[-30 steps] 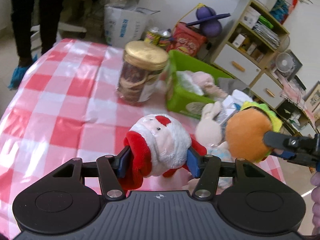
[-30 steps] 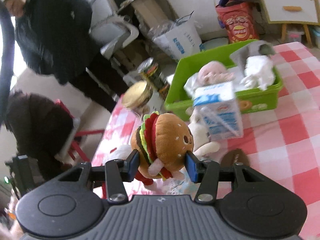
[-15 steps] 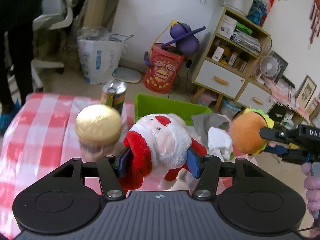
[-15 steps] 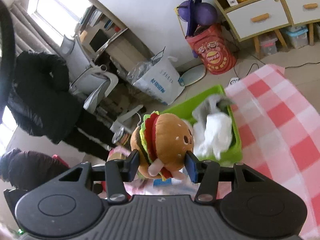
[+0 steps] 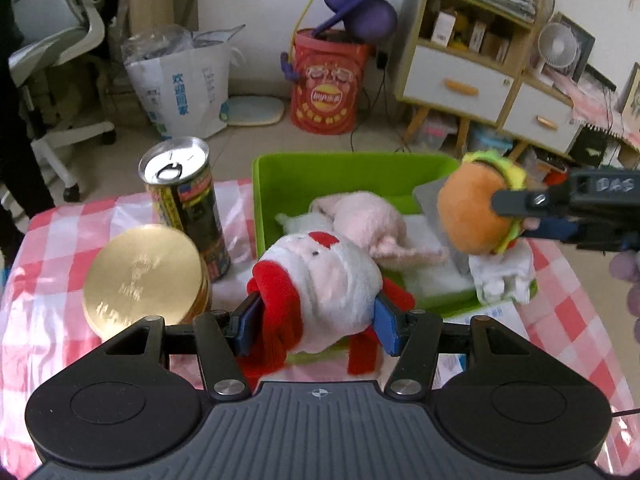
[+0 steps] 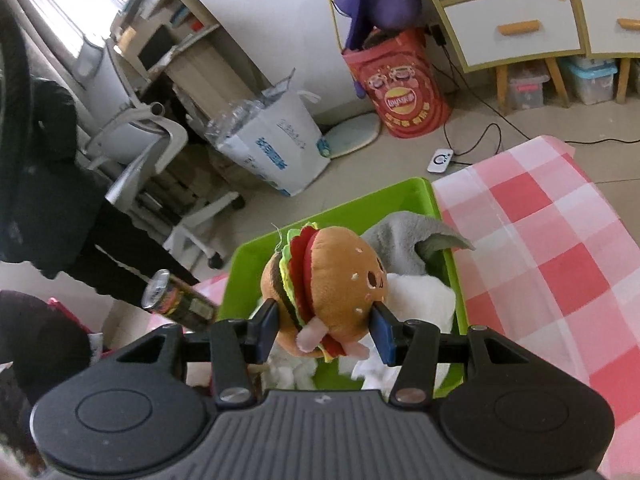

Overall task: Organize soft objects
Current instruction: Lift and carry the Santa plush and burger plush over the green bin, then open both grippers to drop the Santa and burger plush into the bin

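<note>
My left gripper (image 5: pixel 318 322) is shut on a white and red Santa plush (image 5: pixel 320 284), held above the near edge of the green bin (image 5: pixel 344 164). My right gripper (image 6: pixel 324 330) is shut on a burger plush (image 6: pixel 328 290), held over the same green bin (image 6: pixel 256 256); the burger plush also shows at the right of the left wrist view (image 5: pixel 476 208). In the bin lie a pink plush (image 5: pixel 372 224), a grey cloth (image 6: pixel 404 240) and white soft items (image 6: pixel 420 296).
A drink can (image 5: pixel 184 196) and a gold-lidded jar (image 5: pixel 144 280) stand left of the bin on the red-checked tablecloth (image 6: pixel 552 248). A milk carton (image 5: pixel 484 316) lies by the bin's near side. Floor, a red snack bucket (image 5: pixel 328 84), an office chair and cabinets lie beyond.
Both grippers have risen and moved forward with their plush toys, from beside the bin to over it. The view now looks down into the bin.
</note>
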